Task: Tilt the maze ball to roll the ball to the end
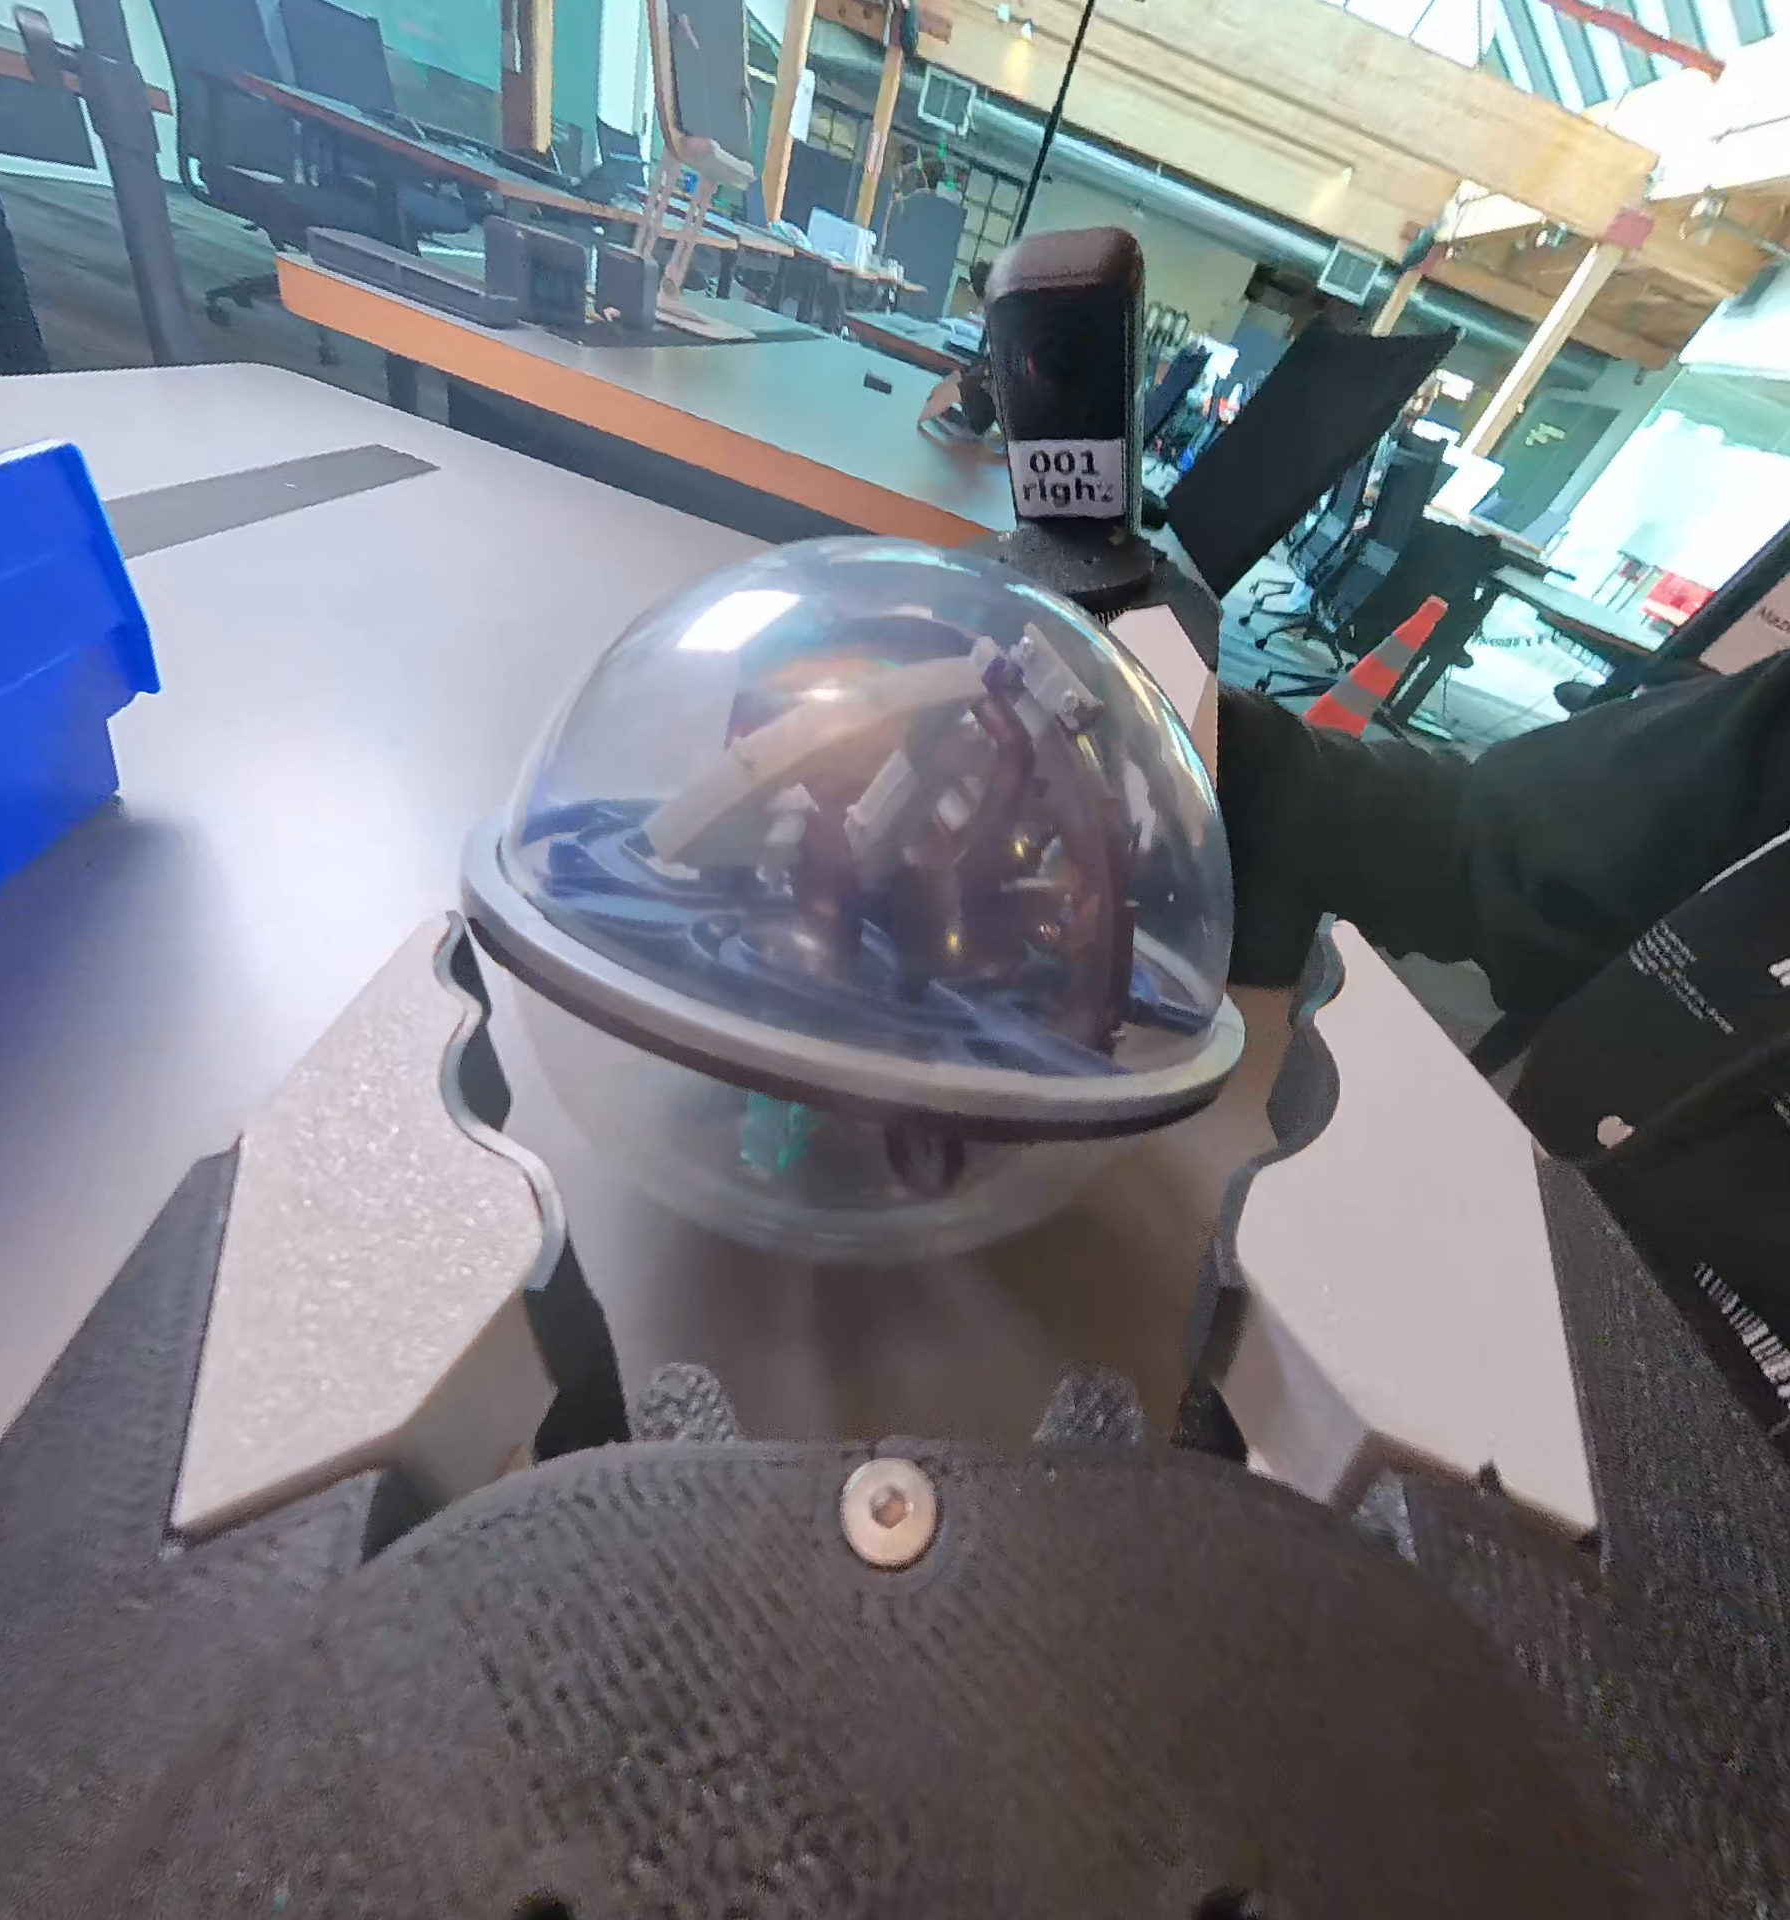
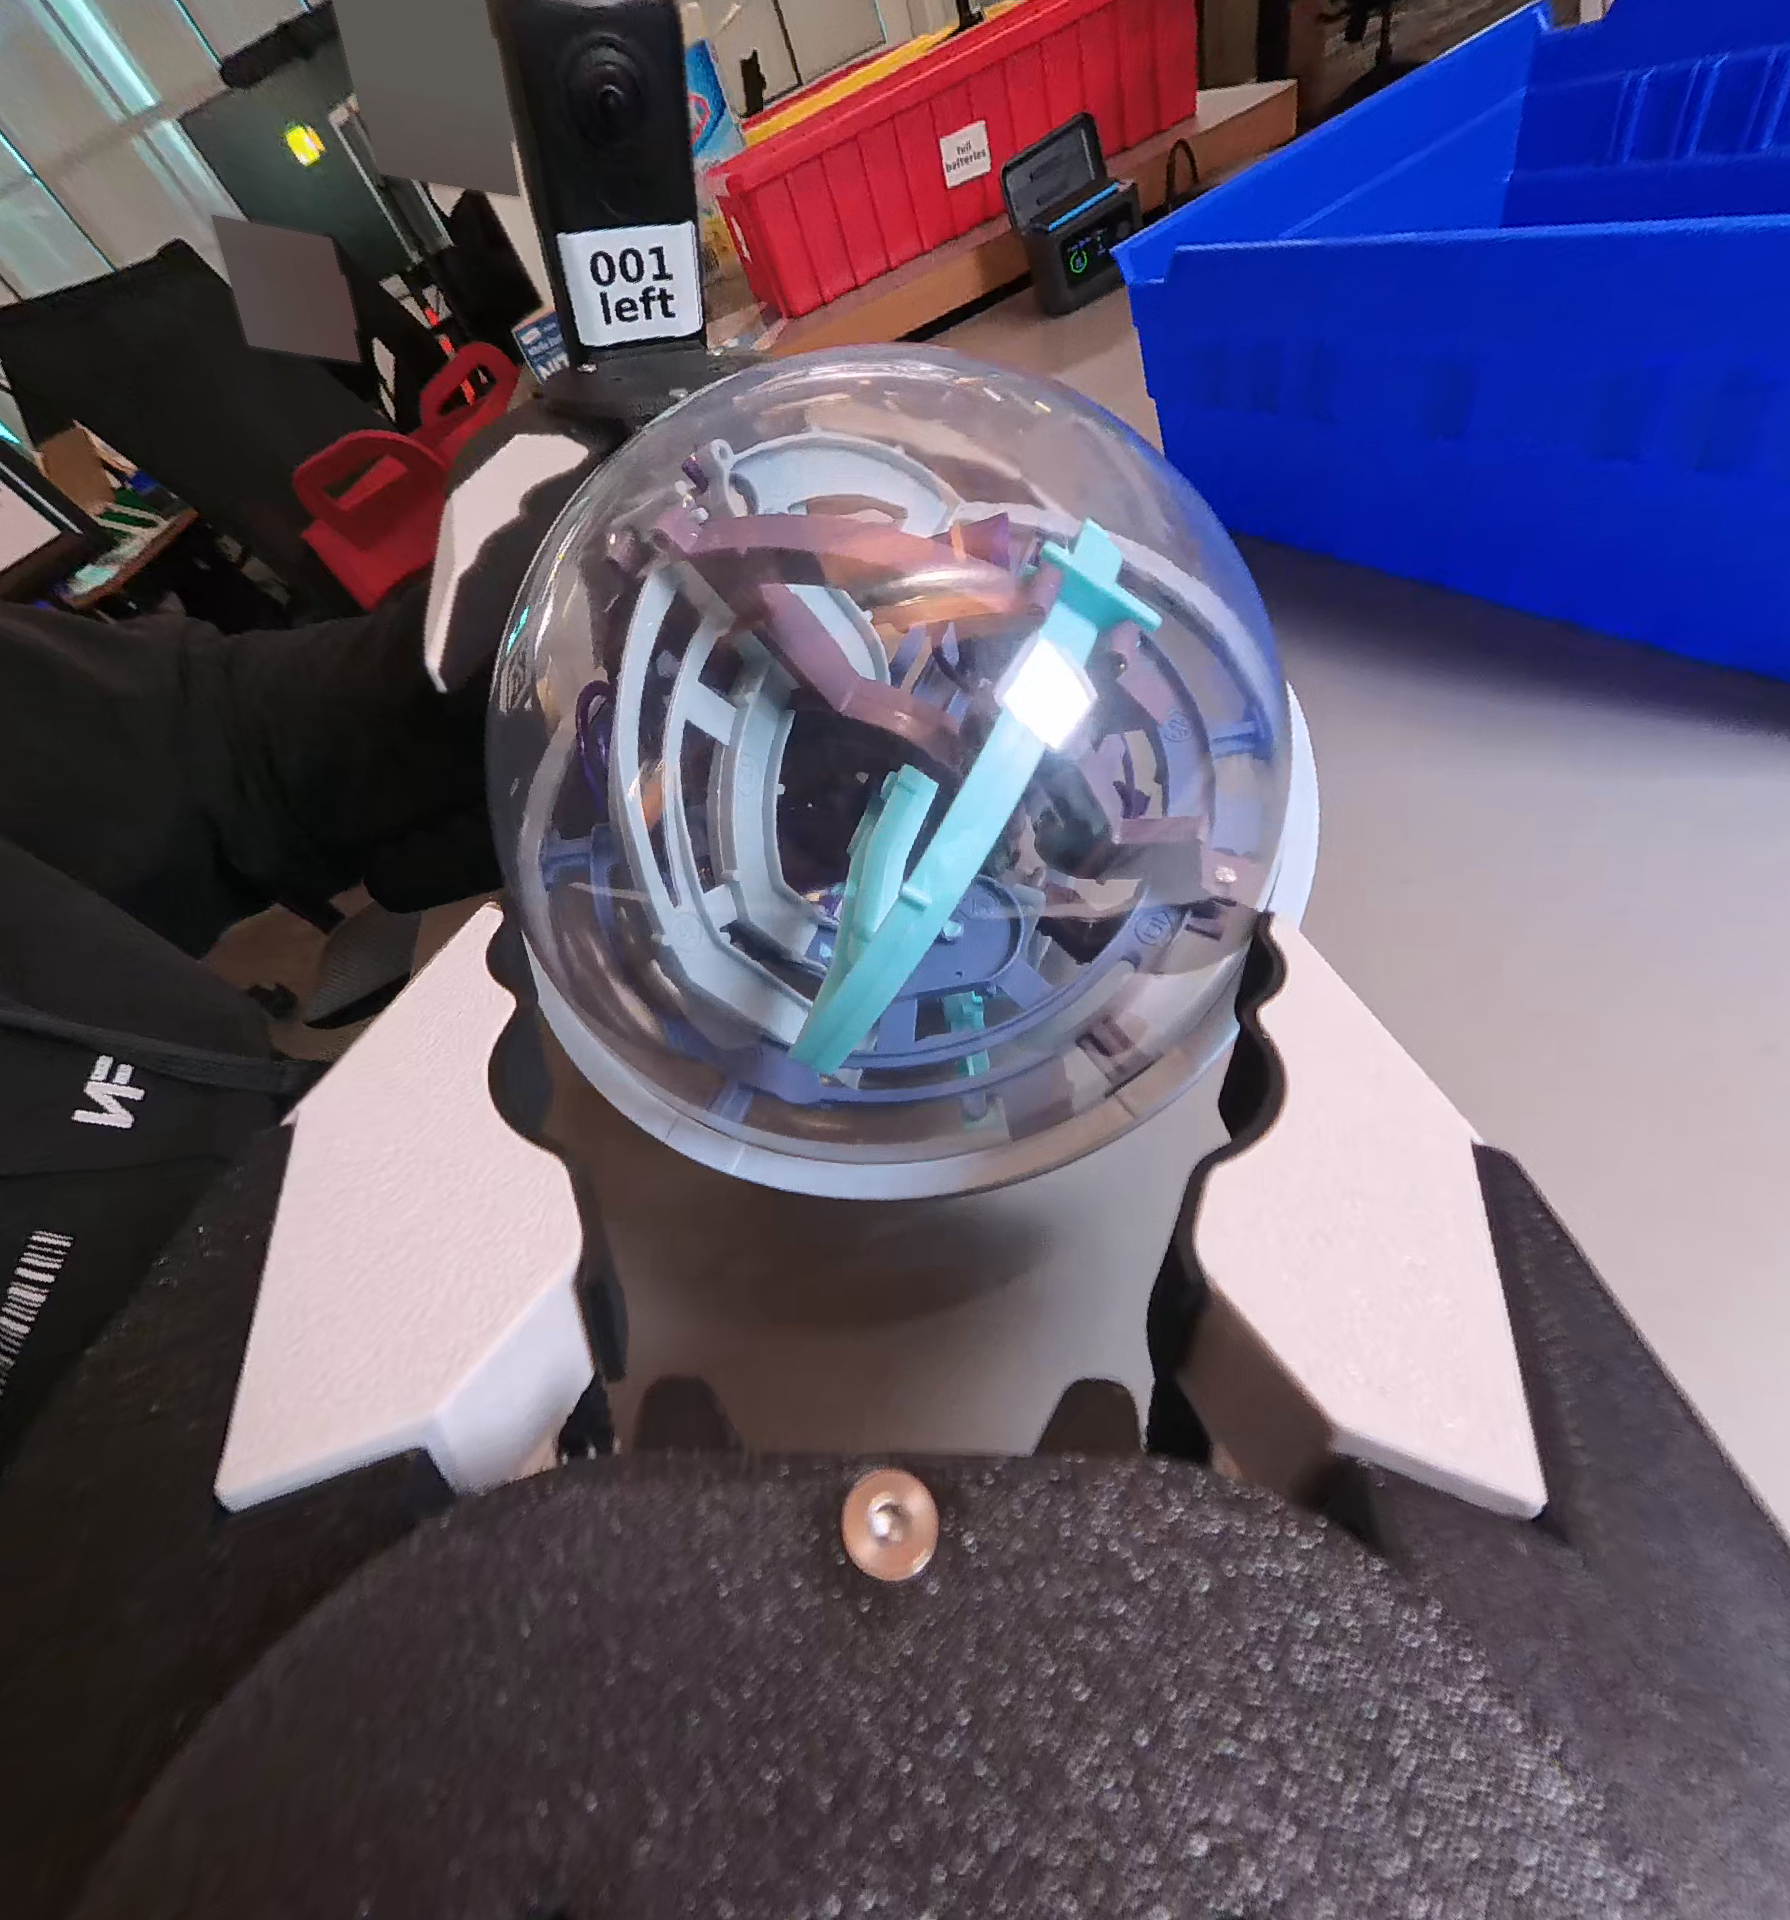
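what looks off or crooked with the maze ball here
Nothing looks broken or spilled. The maze ball sits tilted: its grey rim slopes down to the right in the left wrist view, as the task wants. It is cradled between the left tool and right tool.

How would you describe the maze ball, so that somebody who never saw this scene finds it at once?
Start from the grey table with the big blue bin on it. Beside the bin, two grippers face each other, and the maze ball sits between their fingers. It is the only clear sphere here: a pale band circles its middle, and teal, purple and grey tracks twist inside.
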The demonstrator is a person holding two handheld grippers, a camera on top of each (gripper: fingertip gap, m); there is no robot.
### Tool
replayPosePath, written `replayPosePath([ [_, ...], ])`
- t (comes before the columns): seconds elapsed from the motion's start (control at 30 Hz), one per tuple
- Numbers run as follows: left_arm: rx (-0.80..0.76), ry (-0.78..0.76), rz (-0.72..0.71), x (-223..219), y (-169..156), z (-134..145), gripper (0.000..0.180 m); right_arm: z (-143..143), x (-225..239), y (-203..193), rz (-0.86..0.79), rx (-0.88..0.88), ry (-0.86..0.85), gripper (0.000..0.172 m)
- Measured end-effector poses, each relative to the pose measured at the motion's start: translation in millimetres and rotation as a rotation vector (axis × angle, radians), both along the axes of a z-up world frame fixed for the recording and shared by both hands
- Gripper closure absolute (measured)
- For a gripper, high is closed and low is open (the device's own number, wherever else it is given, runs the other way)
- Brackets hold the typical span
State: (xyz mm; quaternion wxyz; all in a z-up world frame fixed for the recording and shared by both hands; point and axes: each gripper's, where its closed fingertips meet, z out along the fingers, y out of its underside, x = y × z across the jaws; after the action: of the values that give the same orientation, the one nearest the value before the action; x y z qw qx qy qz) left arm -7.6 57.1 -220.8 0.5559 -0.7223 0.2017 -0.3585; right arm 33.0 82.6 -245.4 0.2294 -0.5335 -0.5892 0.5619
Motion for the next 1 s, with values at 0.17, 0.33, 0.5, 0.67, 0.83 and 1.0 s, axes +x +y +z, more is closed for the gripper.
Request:
replayPosePath([
  [0.17,-0.046,0.041,-0.029,7.2,-2.3,-13.7,0.03,-2.0,2.2,1.3,-0.004,0.017,0.005,0.041],
  [0.33,-0.036,0.09,0.012,6.7,3.4,-19.1,0.039,-3.4,3.3,0.3,-0.001,0.032,0.0,0.041],
  [0.5,-0.009,0.05,0.027,3.3,5.2,-10.1,0.042,-11.7,4.2,-2.8,0.018,0.002,-0.062,0.043],
  [0.67,0.039,0.025,0.049,1.0,8.0,2.2,0.046,-20.2,5.3,-4.9,0.037,0.065,-0.104,0.046],
  [0.83,0.043,0.011,0.063,3.8,14.2,8.5,0.049,1.3,3.3,6.7,-0.021,0.24,0.034,0.038],
  [1.0,0.052,0.019,0.112,11.2,27.4,16.2,0.053,15.9,-1.8,7.2,-0.071,0.373,0.132,0.035],
])
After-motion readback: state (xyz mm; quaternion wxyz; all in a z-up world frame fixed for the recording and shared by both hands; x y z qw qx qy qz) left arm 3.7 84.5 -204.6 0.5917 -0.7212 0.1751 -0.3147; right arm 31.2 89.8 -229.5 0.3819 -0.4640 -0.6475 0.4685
